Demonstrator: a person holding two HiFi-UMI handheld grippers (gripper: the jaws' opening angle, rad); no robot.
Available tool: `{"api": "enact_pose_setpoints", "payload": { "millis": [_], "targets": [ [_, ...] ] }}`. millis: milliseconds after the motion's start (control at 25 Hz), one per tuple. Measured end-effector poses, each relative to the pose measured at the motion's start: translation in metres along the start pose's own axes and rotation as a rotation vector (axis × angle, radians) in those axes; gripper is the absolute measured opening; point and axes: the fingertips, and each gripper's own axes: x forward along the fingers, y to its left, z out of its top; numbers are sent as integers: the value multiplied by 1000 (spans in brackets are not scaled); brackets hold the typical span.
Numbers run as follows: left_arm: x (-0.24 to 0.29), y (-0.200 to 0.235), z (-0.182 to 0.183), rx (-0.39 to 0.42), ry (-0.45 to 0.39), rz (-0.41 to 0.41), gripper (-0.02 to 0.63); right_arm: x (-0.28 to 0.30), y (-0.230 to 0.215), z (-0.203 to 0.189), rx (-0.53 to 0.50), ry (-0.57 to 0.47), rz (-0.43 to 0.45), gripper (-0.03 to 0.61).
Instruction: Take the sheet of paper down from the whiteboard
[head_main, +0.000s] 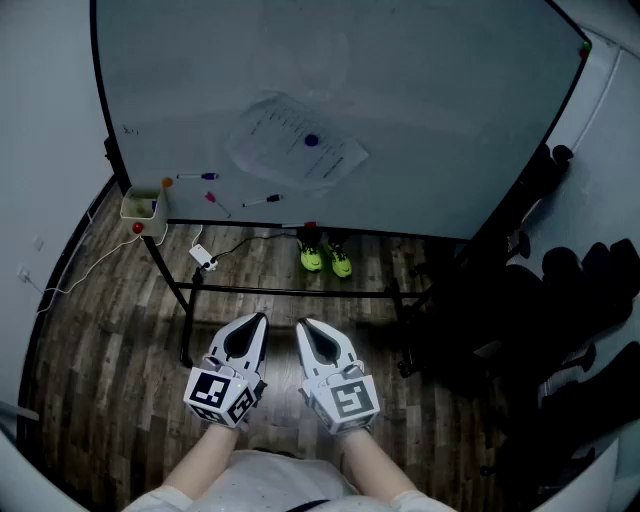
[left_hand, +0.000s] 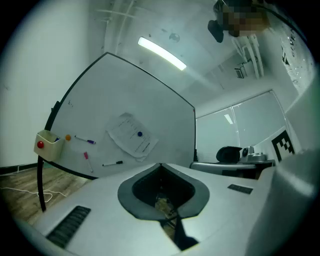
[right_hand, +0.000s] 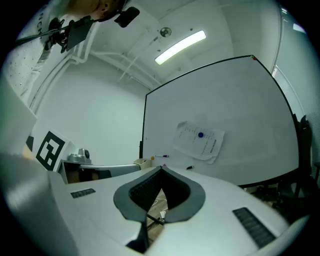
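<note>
A sheet of paper (head_main: 296, 139) hangs tilted on the whiteboard (head_main: 420, 110), held by a round blue magnet (head_main: 311, 141). The left gripper view shows the paper (left_hand: 131, 135) ahead and slightly left; in the right gripper view the paper (right_hand: 199, 141) is ahead to the right. Both grippers are held low and well short of the board, side by side. My left gripper (head_main: 260, 318) is shut with nothing in it. My right gripper (head_main: 302, 324) is shut and empty too.
Markers (head_main: 197, 177) stick to the lower left of the board, beside a small yellowish tray (head_main: 142, 206) at its corner. Under the board stand its dark frame (head_main: 290, 291), green shoes (head_main: 326, 258) and a white cable (head_main: 203, 257). Dark chairs (head_main: 570, 300) crowd the right.
</note>
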Motion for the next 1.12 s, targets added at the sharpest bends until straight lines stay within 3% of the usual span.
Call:
{"api": "enact_pose_setpoints", "payload": {
  "millis": [520, 680, 1120],
  "targets": [
    [-8, -19, -7, -3, 1, 20, 15, -22, -4, -3, 41, -34, 10, 18],
    [-7, -26, -5, -12, 1, 25, 15, -27, -5, -4, 7, -55, 29, 20],
    [38, -9, -11, -16, -19, -1, 15, 5, -31, 5, -31, -50, 16, 20]
  ]
}}
